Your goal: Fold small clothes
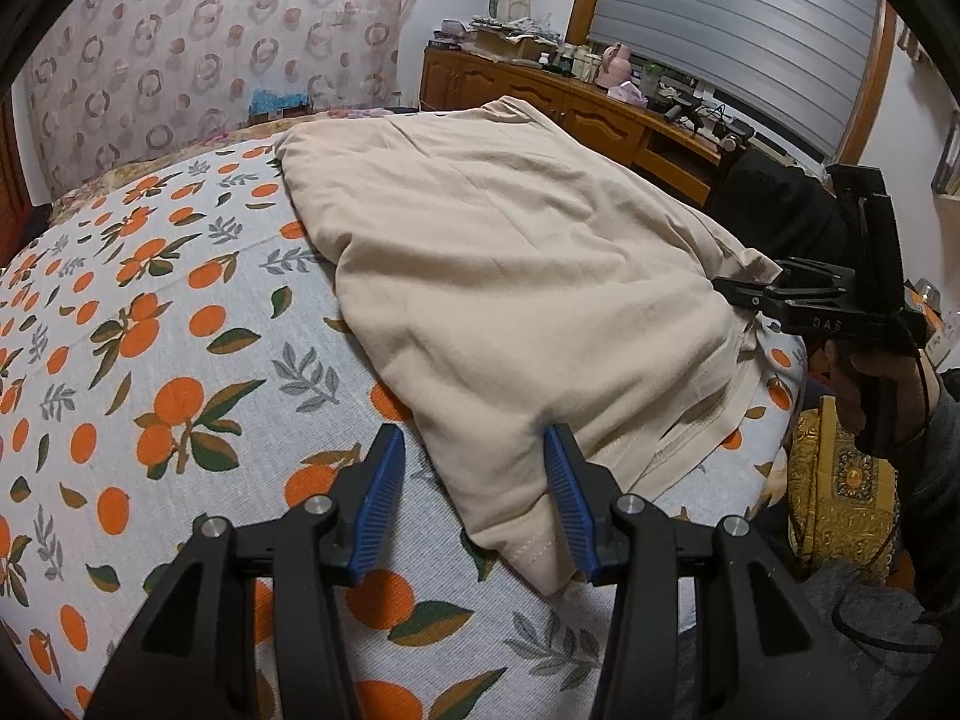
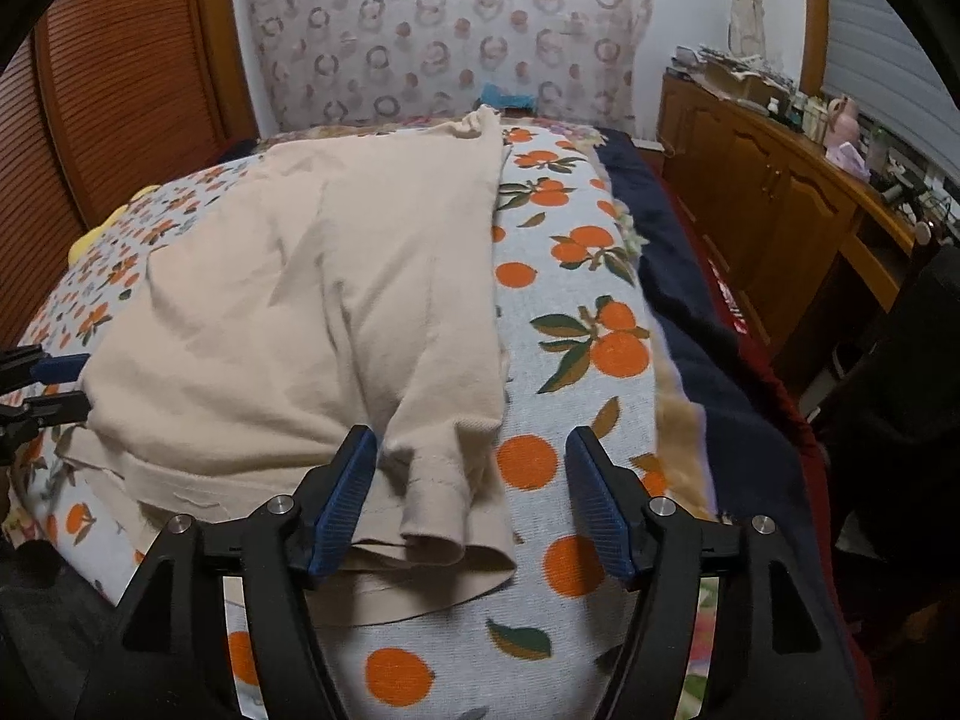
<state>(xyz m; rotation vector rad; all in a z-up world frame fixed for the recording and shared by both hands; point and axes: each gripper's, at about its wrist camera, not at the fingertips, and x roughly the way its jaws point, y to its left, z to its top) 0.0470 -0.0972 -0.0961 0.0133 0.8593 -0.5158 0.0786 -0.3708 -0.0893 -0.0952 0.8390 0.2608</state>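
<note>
A beige garment, partly folded, lies across a bed covered by an orange-fruit print sheet, filling the centre of both wrist views. The left claw at lower centre of its view stands open, one blue pad resting against a corner of the cloth, nothing pinched. The right claw is also open, its pads straddling a folded sleeve cuff at lower centre, not pressing on it. To do this step well, each claw should probably close on a full layer of hem, lift together, and lay the fold flat without dragging the sheet. In the left view the right claw sits at the right edge, its tips hidden by fabric. The garment's far edge, its neckline and the layers underneath cannot be made out.
</note>
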